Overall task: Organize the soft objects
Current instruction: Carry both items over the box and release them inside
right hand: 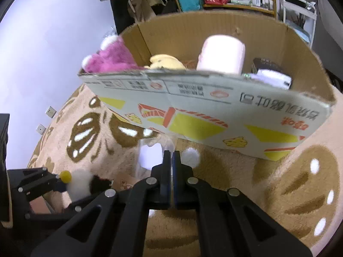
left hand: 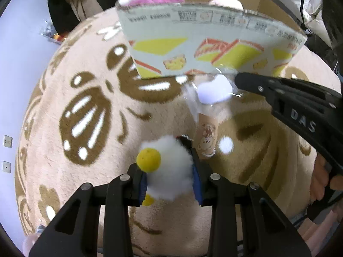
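Left tool (left hand: 169, 184) clamped on white plush (left hand: 169, 171) with yellow ball, low over tan rug (left hand: 64, 98). Right tool (right hand: 171, 158) pinched on clear bag (right hand: 150, 156) holding white puff, just before cardboard box (right hand: 203, 111). In box: pink plush (right hand: 111, 57), yellow plush (right hand: 165, 62), pale pink roll (right hand: 221, 53).

Lived-in home room. Plush beige rug (right hand: 246, 171) with brown cartoon pattern covers the floor. Cardboard box (right hand: 214, 115) holds stuffed toys. Behind it, cluttered wooden shelving (right hand: 240, 6) with bottles and fabric bins; pale wall (right hand: 42, 42) with sockets; clothing hanging.
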`<state>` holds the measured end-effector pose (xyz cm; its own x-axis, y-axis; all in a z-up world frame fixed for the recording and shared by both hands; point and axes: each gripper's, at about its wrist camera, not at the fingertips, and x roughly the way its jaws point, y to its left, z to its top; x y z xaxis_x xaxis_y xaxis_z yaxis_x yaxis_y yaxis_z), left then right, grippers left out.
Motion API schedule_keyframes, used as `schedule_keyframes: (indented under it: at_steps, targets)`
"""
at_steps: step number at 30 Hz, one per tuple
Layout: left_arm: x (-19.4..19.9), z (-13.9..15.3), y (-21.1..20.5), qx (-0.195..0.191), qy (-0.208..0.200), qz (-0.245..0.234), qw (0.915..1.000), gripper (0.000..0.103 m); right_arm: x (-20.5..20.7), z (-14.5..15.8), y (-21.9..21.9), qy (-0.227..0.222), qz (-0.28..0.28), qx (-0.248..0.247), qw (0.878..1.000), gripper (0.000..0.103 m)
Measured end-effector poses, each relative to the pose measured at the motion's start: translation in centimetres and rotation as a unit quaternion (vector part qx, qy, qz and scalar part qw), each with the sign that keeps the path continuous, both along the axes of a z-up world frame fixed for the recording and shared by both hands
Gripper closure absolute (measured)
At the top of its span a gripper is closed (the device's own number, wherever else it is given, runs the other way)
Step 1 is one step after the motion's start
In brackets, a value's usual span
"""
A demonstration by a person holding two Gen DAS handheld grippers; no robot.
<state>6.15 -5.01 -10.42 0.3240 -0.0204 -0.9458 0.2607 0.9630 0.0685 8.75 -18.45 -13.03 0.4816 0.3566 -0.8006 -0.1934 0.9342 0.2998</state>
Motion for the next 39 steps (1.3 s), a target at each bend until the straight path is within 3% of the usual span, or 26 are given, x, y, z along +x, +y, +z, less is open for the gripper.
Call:
schedule_keyframes:
  at_steps: [5,15,21,28,39]
  targets:
    - [-0.7,1.6,0.4,-0.007,-0.022,0.004,0.9997,0.070,-1.3,1.7,-0.7,-0.019,-0.008,-0.001,1.000,0.102]
    - [-1.7,4.2,0.4,-0.024,-0.109,-0.006,0.9937,0.070,-4.4,5.6,-2.3,-0.064,-0.035,0.006,0.997,0.102]
    - [-1.9,5.2,1.0,-0.048,-0.122,-0.008,0.9913,0.070,-6.1,7.4,-2.8,-0.088,-0.048,0.007,0.995,0.102]
    - [-2.5,9.1,1.0,-0.075,-0.203,-0.034,0.9757,0.070,-7.8,10.8,-3.6,-0.148,-0.057,0.015,0.987,0.102]
    - [-0.5,13.3,-0.1,-0.097,-0.276,-0.055,0.9546,0.070,-7.6,14.3,-4.7,-0.207,-0.072,0.039,0.975,0.102]
